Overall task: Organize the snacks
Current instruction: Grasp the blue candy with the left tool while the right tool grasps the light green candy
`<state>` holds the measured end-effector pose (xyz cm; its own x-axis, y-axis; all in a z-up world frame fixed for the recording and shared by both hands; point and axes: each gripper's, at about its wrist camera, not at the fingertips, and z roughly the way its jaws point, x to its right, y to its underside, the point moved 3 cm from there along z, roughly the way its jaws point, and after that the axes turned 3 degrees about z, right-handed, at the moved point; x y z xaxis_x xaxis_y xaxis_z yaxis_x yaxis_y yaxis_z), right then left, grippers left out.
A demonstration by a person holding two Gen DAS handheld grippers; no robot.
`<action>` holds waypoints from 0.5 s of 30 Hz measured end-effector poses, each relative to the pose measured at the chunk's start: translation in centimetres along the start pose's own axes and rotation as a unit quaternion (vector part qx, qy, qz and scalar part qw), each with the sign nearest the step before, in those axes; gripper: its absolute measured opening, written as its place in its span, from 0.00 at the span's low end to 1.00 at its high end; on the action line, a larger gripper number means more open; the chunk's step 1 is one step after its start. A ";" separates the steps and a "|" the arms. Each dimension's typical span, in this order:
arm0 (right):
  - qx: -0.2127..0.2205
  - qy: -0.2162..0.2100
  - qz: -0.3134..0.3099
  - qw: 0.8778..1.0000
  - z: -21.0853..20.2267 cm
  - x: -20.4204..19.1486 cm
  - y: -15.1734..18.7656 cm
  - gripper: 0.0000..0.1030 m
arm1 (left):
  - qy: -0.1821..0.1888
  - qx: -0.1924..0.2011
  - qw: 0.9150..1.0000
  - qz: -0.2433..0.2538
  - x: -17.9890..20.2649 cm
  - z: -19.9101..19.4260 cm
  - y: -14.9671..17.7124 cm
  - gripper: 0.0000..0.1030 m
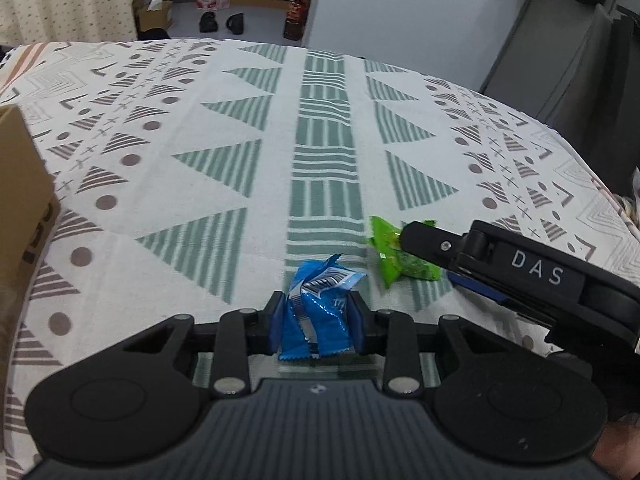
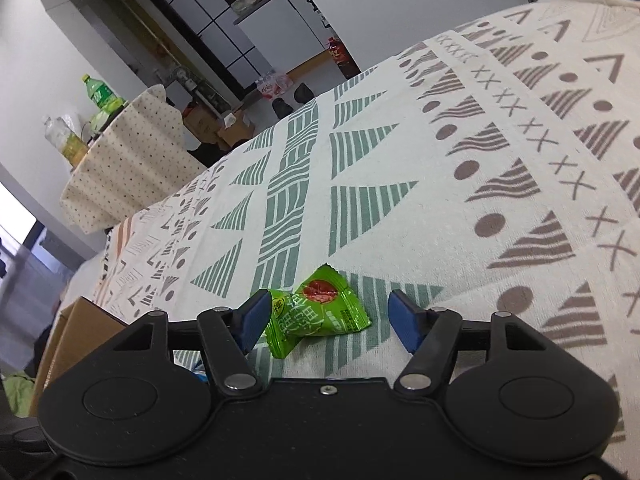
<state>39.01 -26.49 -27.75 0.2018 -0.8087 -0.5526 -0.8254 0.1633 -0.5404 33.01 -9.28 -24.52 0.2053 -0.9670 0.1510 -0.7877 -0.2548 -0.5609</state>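
Note:
A crumpled blue snack packet is pinched between the blue pads of my left gripper, just above the patterned tablecloth. To its right lies a green snack packet on the cloth, with my right gripper reaching over it from the right. In the right wrist view the green snack packet with a red mark lies between the spread fingers of my right gripper; its left pad touches the wrapper and the right pad stands apart.
A cardboard box stands at the table's left edge and shows as the cardboard box in the right wrist view. The tablecloth stretches far ahead. A second covered table with bottles stands beyond.

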 end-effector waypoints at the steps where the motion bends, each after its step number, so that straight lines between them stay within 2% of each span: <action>1: -0.001 0.001 -0.005 1.000 0.2 -0.2 0.0 0.63 | -0.003 -0.001 1.000 -0.004 -0.3 -0.1 0.0 0.31; 6: -0.002 0.011 -0.040 0.999 1.3 -1.4 0.1 0.64 | -0.012 0.005 1.000 -0.016 -1.6 -1.2 -0.1 0.31; 7: -0.002 0.015 -0.051 0.999 1.4 -1.6 0.3 0.61 | -0.014 0.006 1.000 -0.020 -1.9 -1.5 -0.2 0.31; 8: 0.000 0.027 -0.064 0.998 1.5 -1.9 0.4 0.48 | -0.014 0.007 1.000 -0.023 -2.1 -1.8 -0.2 0.31; 9: -0.001 0.043 -0.077 0.996 1.4 -2.1 0.6 0.42 | -0.016 0.009 0.999 -0.026 -2.4 -2.1 -0.3 0.31; 15: -0.015 0.041 -0.076 0.996 -0.3 -2.6 1.4 0.31 | -0.016 0.018 0.999 -0.032 -3.2 -4.2 -0.5 0.31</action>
<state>37.15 -24.36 -26.90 0.2827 -0.8661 -0.4122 -0.8039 0.0206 -0.5944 30.31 -6.01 -21.31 0.2745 -0.9479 0.1618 -0.7510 -0.3164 -0.5796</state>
